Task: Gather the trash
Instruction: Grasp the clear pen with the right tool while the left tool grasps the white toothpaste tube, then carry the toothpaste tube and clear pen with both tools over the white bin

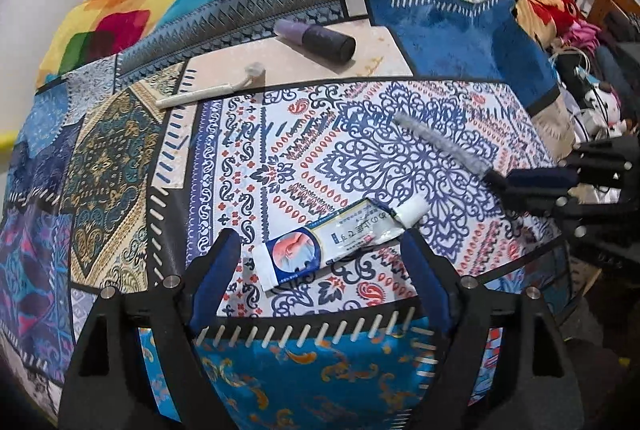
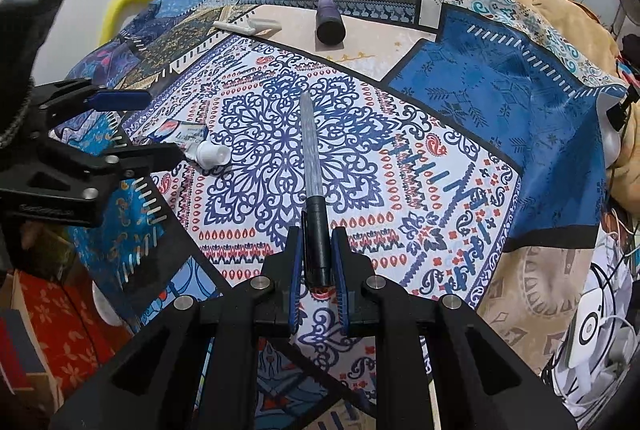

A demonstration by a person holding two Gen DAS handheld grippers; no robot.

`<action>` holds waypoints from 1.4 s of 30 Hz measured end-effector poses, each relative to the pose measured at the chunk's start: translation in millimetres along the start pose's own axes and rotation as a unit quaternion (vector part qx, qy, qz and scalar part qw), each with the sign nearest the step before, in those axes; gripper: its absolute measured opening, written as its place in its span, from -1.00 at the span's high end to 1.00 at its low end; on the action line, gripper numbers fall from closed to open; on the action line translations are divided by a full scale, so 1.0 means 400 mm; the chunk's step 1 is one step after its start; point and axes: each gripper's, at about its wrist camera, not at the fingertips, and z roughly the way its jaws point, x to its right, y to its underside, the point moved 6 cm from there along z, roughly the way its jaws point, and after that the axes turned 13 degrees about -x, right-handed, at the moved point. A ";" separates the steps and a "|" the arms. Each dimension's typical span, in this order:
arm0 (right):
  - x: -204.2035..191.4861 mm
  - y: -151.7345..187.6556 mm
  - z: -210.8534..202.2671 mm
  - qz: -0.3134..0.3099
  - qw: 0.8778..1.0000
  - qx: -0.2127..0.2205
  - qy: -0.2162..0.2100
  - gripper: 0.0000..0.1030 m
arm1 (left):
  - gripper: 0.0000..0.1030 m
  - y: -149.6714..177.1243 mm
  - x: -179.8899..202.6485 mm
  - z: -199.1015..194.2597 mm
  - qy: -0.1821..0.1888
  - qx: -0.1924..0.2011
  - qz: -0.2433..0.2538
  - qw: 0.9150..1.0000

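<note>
Pen (image 2: 314, 213) clamped in right hand-held gripper (image 2: 318, 250), angled downward.

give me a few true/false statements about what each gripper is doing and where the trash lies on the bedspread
1. The right gripper is shut on the grey-and-black pen. True.
2. The left gripper clamps the white ointment tube. False: its jaws stand open, the tube lying between them on the patterned bedspread.
3. The dark purple cylindrical bottle lies on its side. True.
4. The white plastic stick lies inside the left gripper. False: it rests far off, near the bottle.
</note>
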 end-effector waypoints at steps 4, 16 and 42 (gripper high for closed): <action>0.009 -0.002 0.000 0.008 1.000 0.004 -0.002 0.73 | -0.59 -0.010 0.008 0.012 -0.014 0.009 0.016 1.000; -0.007 -0.010 0.008 0.015 0.999 0.038 0.034 0.72 | 0.66 -0.040 0.036 0.042 0.018 0.000 -0.034 0.999; -0.104 -0.001 -0.310 0.062 0.990 0.122 0.015 0.75 | 0.95 0.112 0.058 -0.374 0.039 0.116 -0.112 0.986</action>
